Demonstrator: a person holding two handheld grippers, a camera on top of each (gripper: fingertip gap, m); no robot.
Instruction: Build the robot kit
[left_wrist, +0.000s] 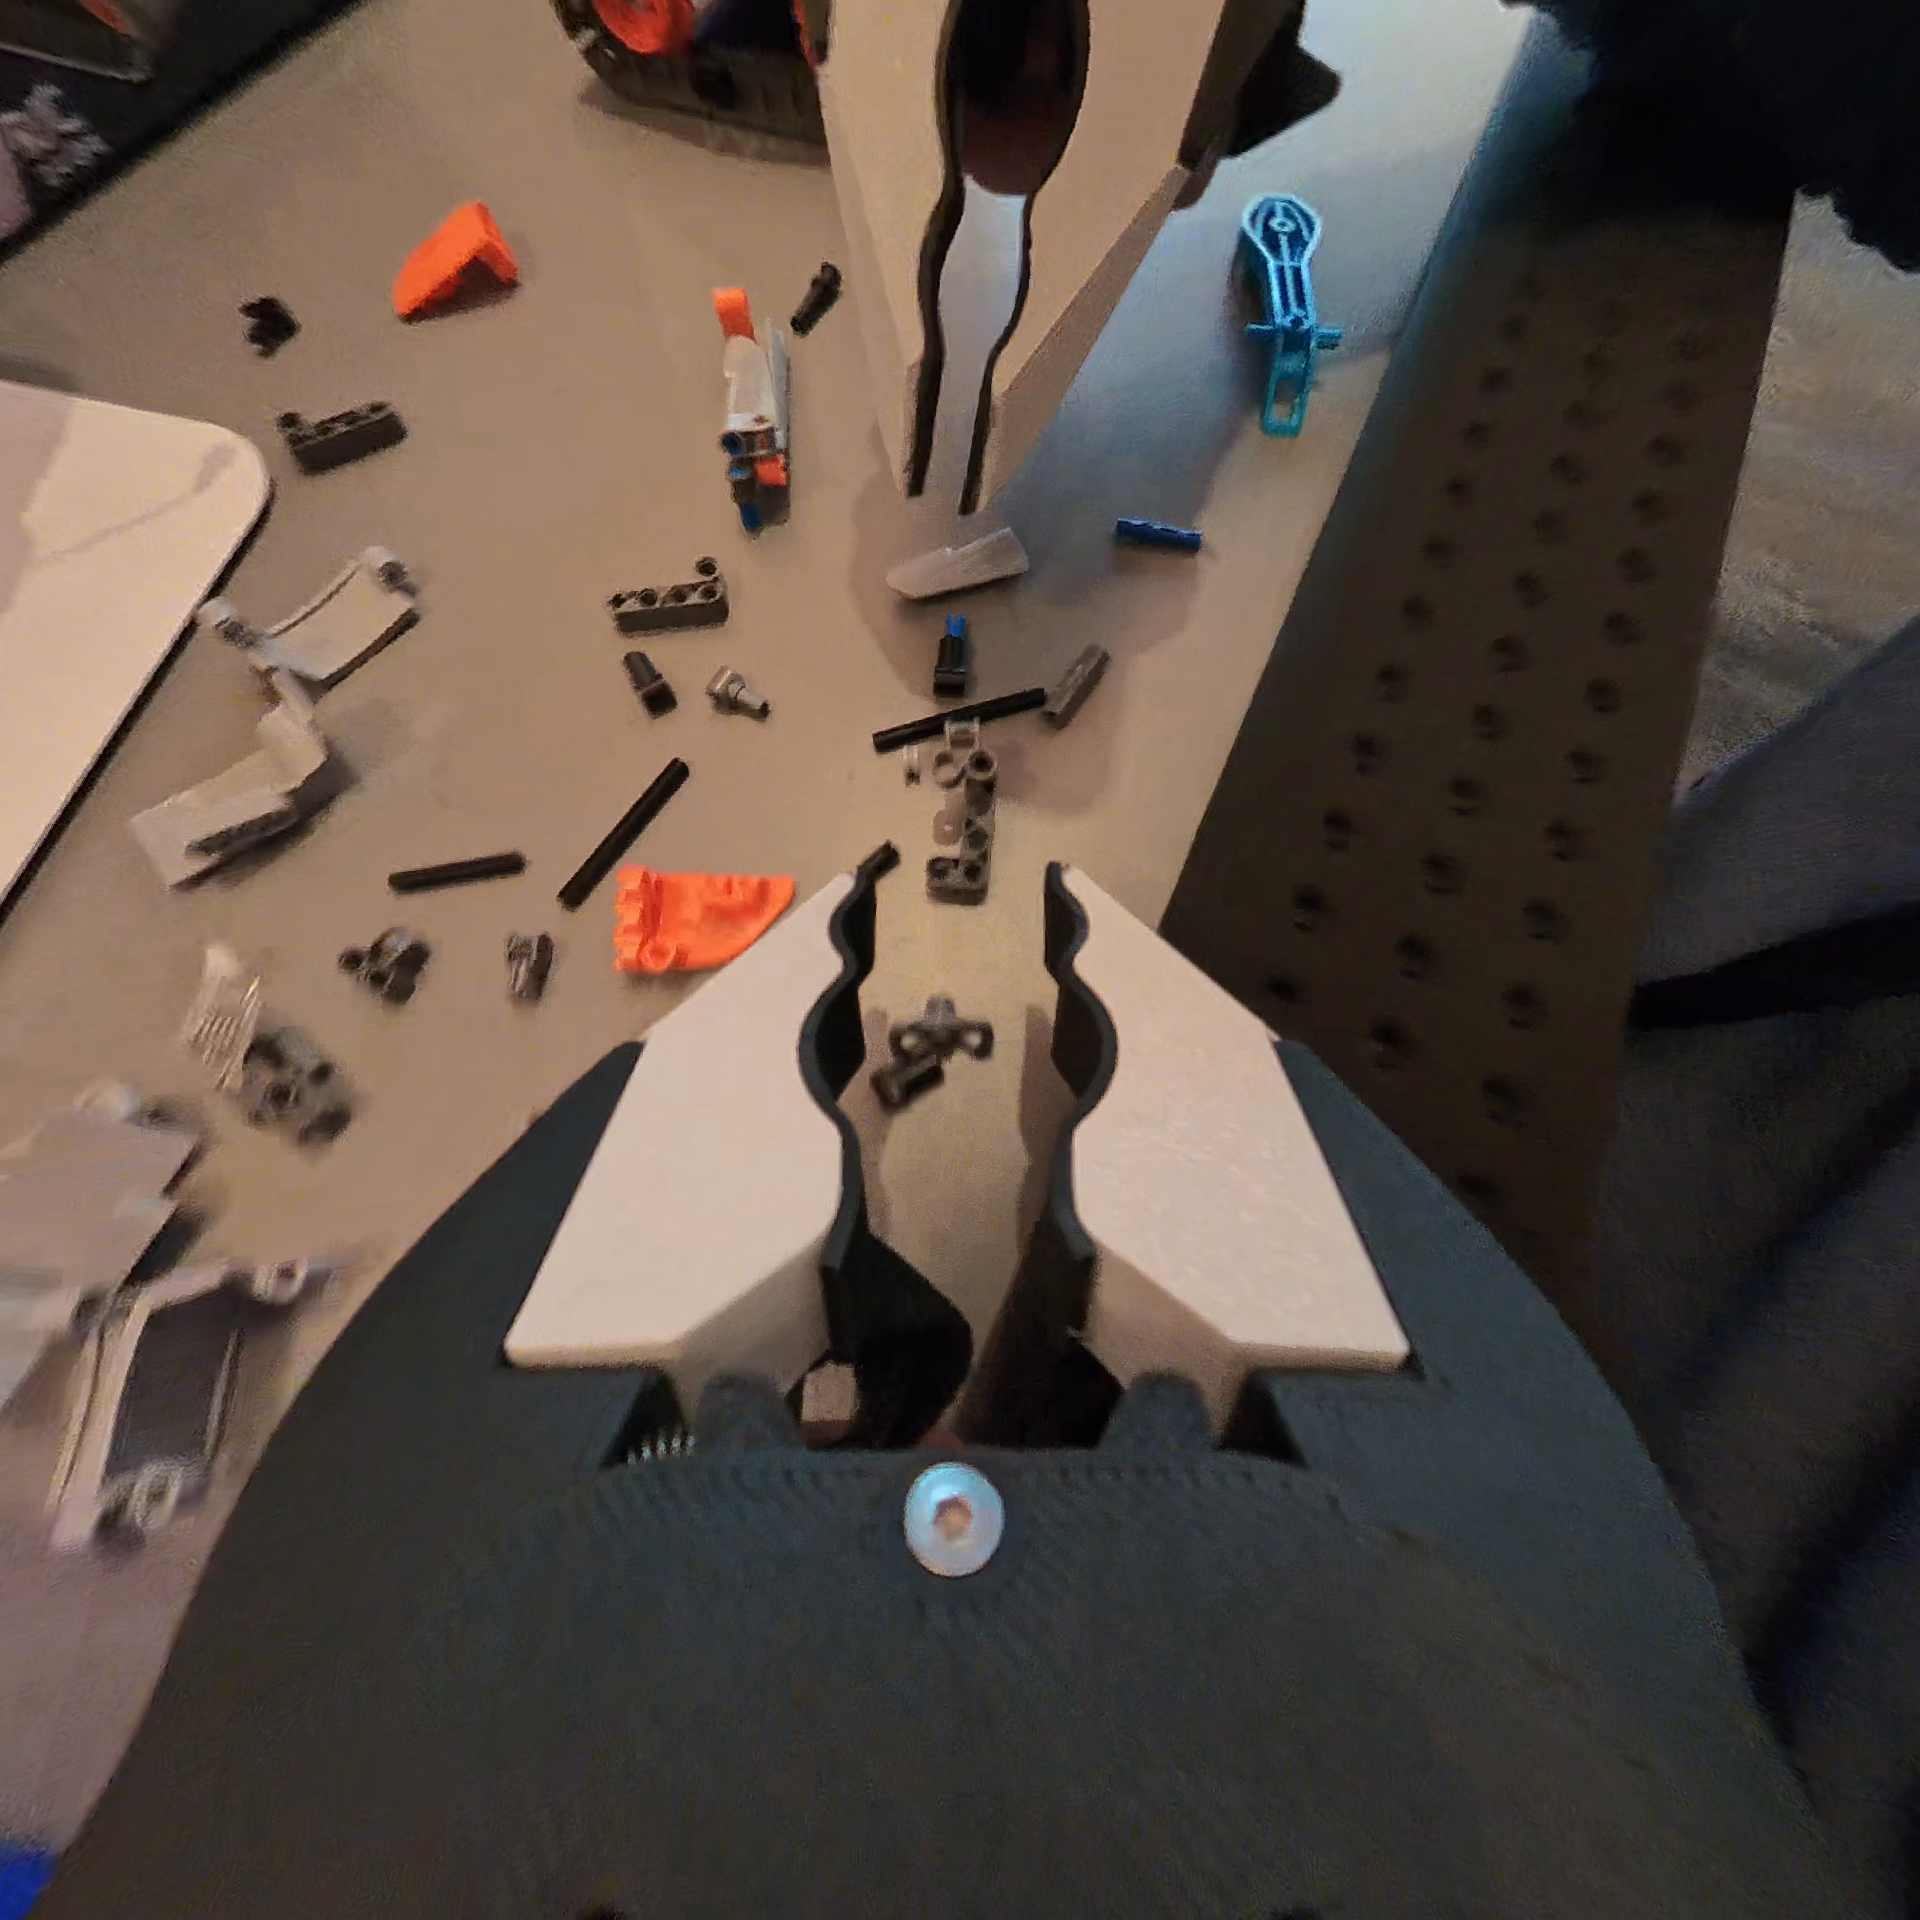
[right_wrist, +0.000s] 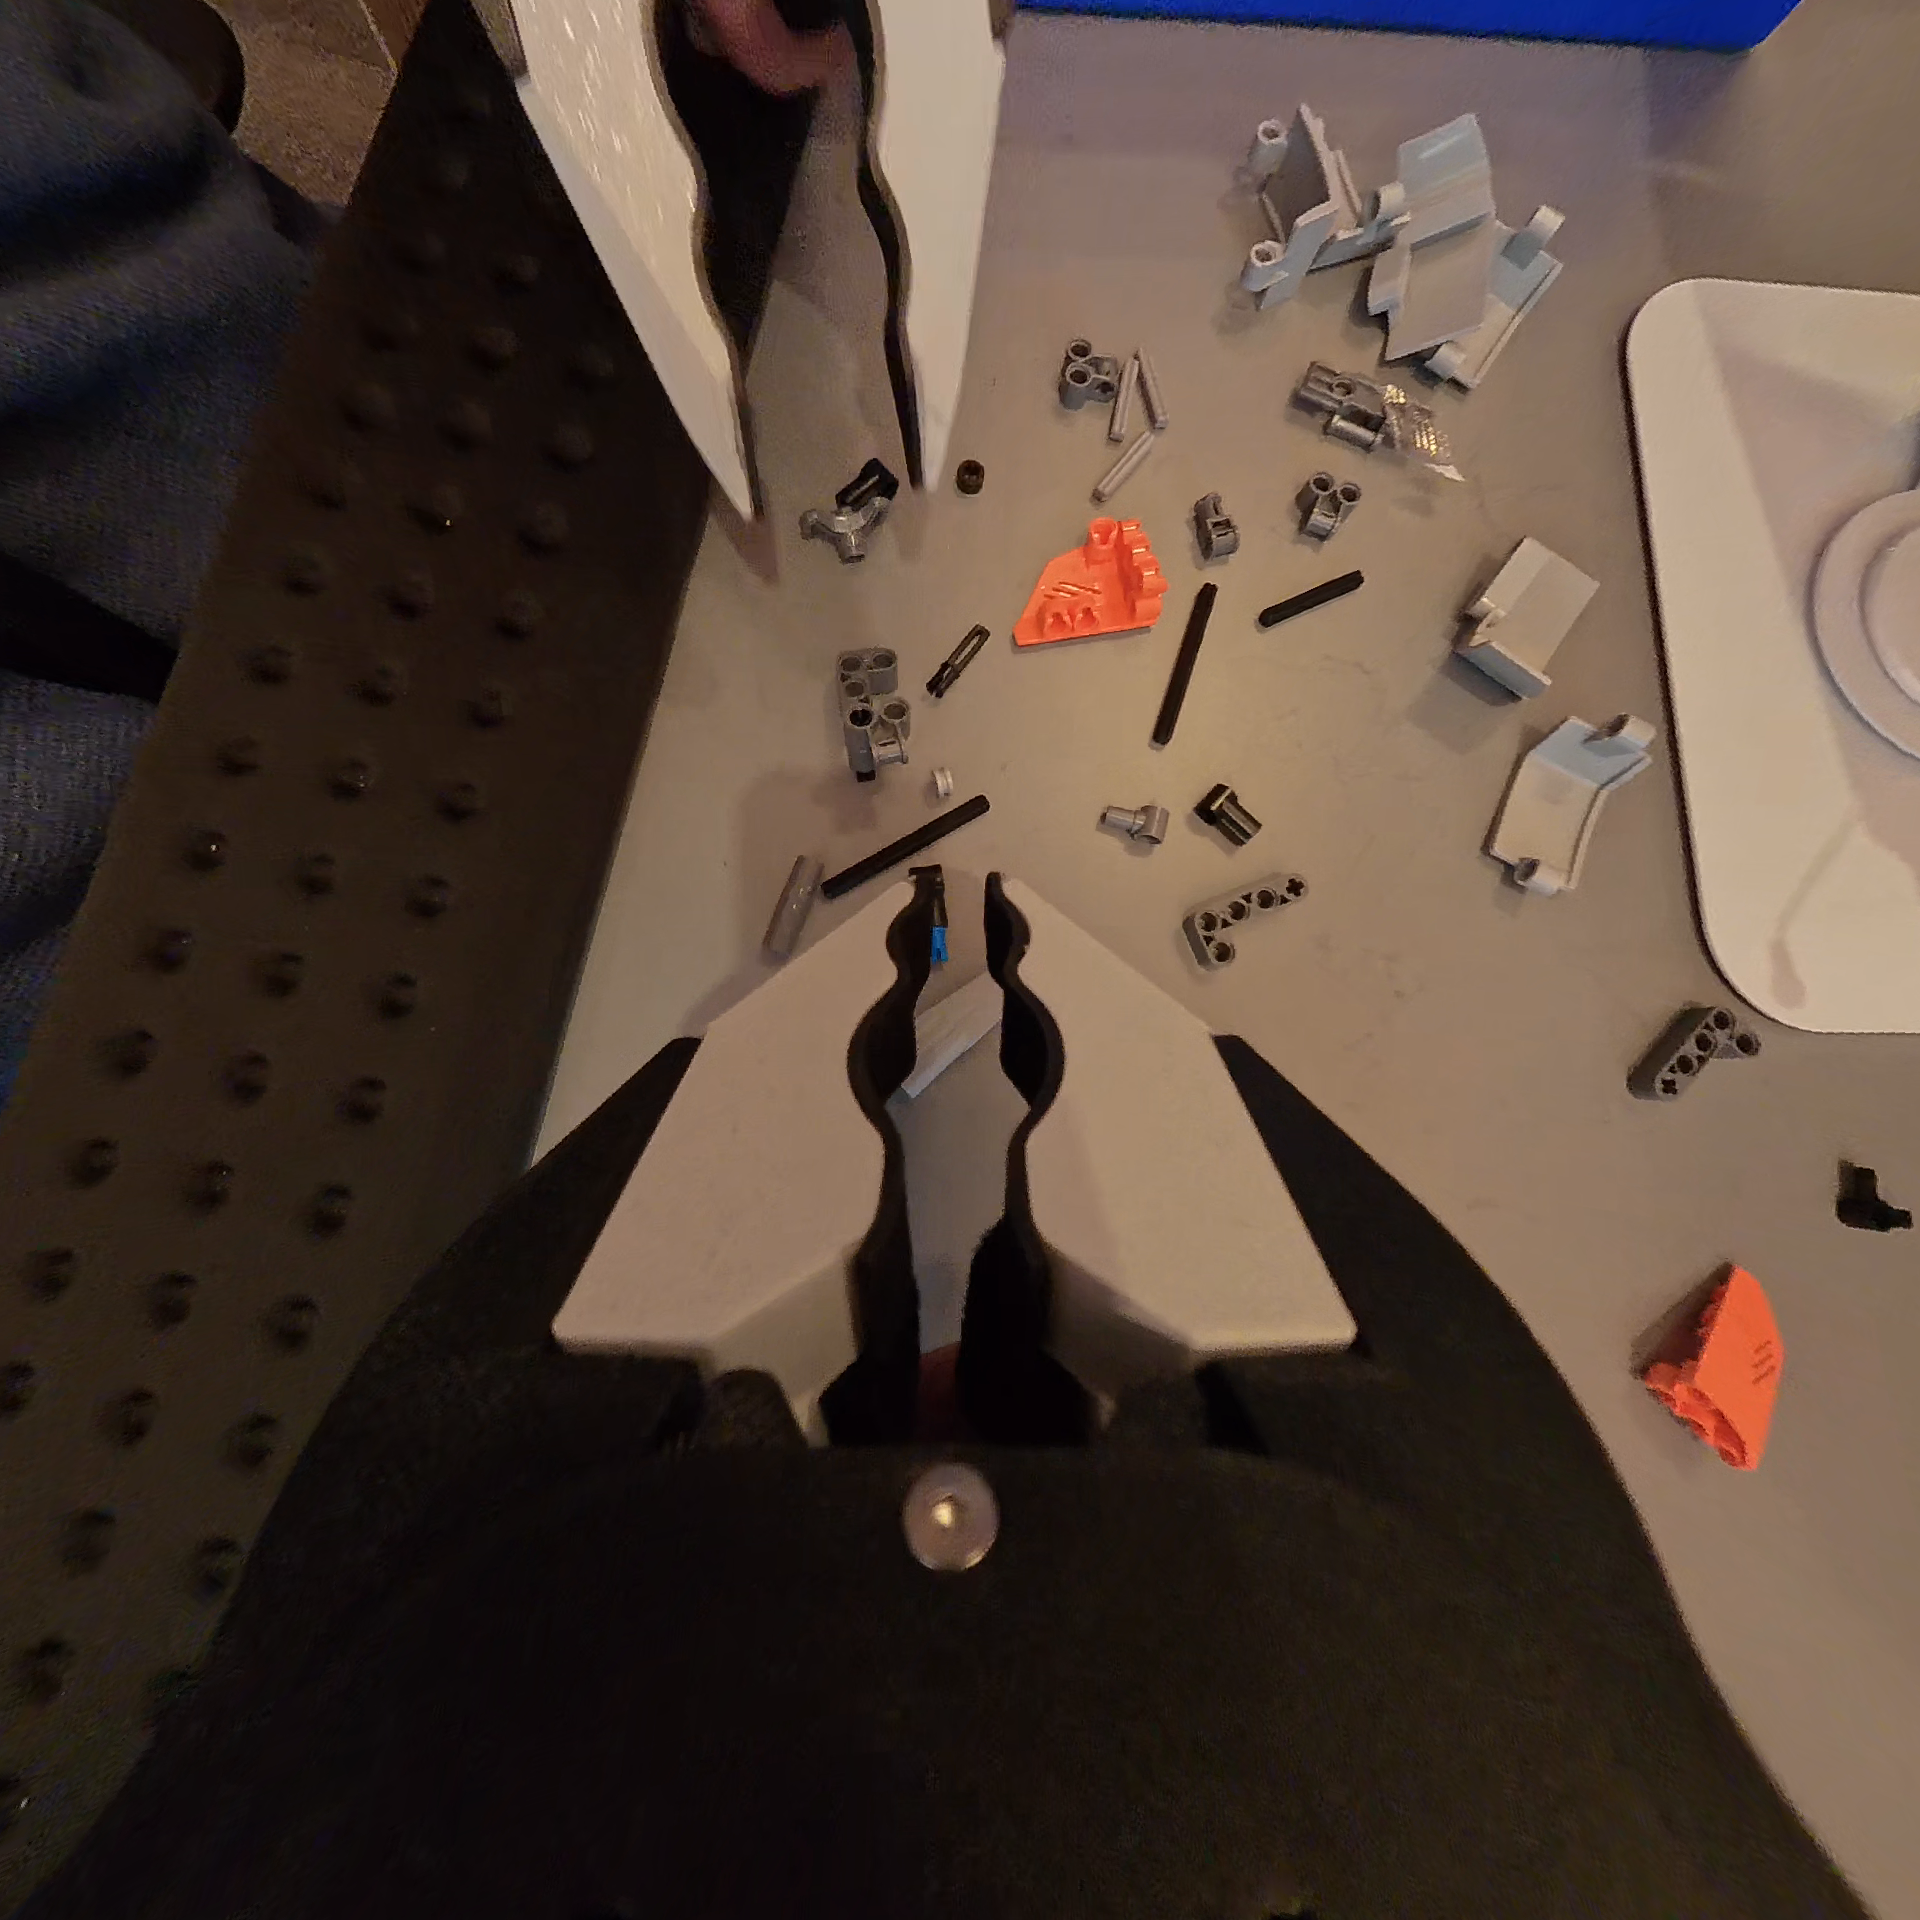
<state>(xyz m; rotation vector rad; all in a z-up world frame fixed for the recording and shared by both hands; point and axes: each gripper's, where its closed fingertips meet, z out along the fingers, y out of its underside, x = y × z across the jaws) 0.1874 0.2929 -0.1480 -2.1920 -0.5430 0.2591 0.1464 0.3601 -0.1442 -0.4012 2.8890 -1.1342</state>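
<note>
Grey counter (left_wrist: 540, 644) littered with small building parts; dark studded plate (left_wrist: 1475, 727) along its edge, white tray (right_wrist: 1766, 644) at the far side. Left tongs (left_wrist: 961, 883) parted a moderate gap, holding nothing, hovering low over counter; small dark grey connector with a black pin (left_wrist: 930, 1049) lies on the counter between their fingers, not touched. Grey angled beam (left_wrist: 961, 831) just ahead of the tips, orange panel (left_wrist: 696, 920) just beside the left finger. Right tongs (right_wrist: 961, 883) narrow, small gap at tips, nothing gripped as far as visible; black pin with blue end (right_wrist: 932, 914) sits at the left fingertip, contact unclear; pale grey wedge (right_wrist: 951, 1039) lies on counter seen through the gap. Black axle (right_wrist: 904, 847) just ahead of the tips, grey L-beam (right_wrist: 1236, 920) to the right. Orange wedge (right_wrist: 1720, 1366) well apart at right. Teal lever piece (left_wrist: 1283, 312) far off by plate.
</note>
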